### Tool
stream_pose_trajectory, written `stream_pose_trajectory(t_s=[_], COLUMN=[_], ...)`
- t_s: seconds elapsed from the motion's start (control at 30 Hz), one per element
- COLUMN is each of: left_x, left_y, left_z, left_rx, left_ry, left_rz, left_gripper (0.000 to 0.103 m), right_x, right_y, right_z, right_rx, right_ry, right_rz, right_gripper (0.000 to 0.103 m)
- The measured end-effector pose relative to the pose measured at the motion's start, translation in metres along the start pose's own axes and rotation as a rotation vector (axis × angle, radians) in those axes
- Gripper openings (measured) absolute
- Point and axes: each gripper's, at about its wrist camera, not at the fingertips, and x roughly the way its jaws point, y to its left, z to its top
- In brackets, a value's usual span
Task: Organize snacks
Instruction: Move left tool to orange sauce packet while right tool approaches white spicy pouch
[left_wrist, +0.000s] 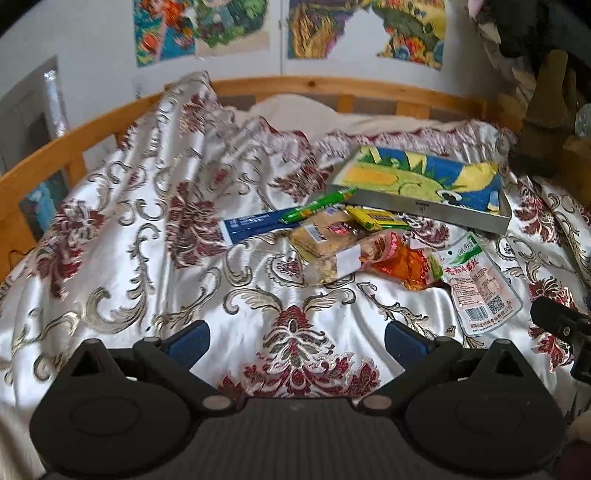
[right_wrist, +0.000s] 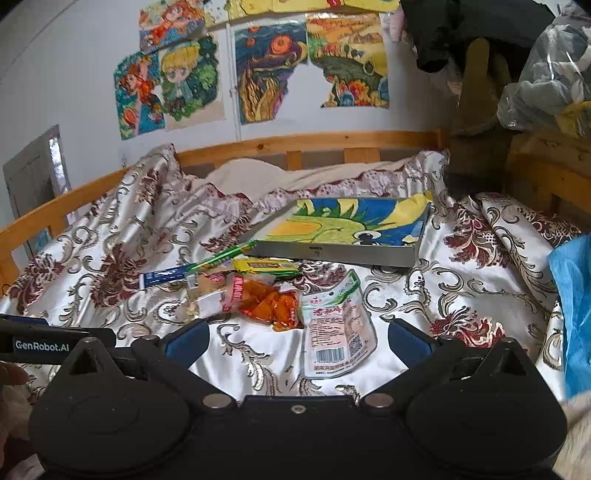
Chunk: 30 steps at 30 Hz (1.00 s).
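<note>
A pile of snacks lies on the patterned bedspread: a blue stick pack, a green stick pack, a yellow pack, a clear cracker pack, an orange pack and a white pouch with a barcode. Behind them sits a grey tray lined with a colourful drawing. My left gripper is open and empty, short of the pile. My right gripper is open and empty, with the white pouch between its fingers' line; the orange pack lies just beyond.
A wooden bed rail runs around the back and left. Drawings hang on the wall. Clothes and a plastic bag hang at the right. A blue bag lies at the right edge. The left gripper's body shows in the right wrist view.
</note>
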Motion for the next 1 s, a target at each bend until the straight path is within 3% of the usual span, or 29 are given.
stream_pose_trajectory(t_s=[0.37,0.5,0.6,0.73,0.87,1.0], left_x=[0.055,0.075,0.091,0.111,0.133,0.153], left_y=[0.0,-0.002,-0.005,-0.004,0.002,0.0], left_z=[0.038,0.044,0.048,0.052,0.054,0.053], left_rx=[0.052,0.039,0.033,-0.035,-0.166,-0.285], left_ry=[0.06,0.107,0.124,0.159,0.237,0.282], left_rz=[-0.109,-0.142,-0.179,-0.252,-0.364,-0.408], left_gripper=[0.103,0.103,0.103,0.103,0.103,0.103], right_x=[0.067,0.109,0.14,0.172,0.188,0.205], right_y=[-0.021,-0.04,-0.045,-0.042,-0.035,-0.025], right_z=[0.04,0.044,0.04,0.032,0.025,0.02], right_rx=[-0.01,0.045,0.047,0.008,-0.032,-0.098], right_ry=[0.103,0.206,0.266,0.324,0.381,0.417], right_rz=[-0.011,0.029,0.005,-0.002,0.019,-0.008], right_gripper=[0.102,0.102,0.102,0.102,0.102,0.102])
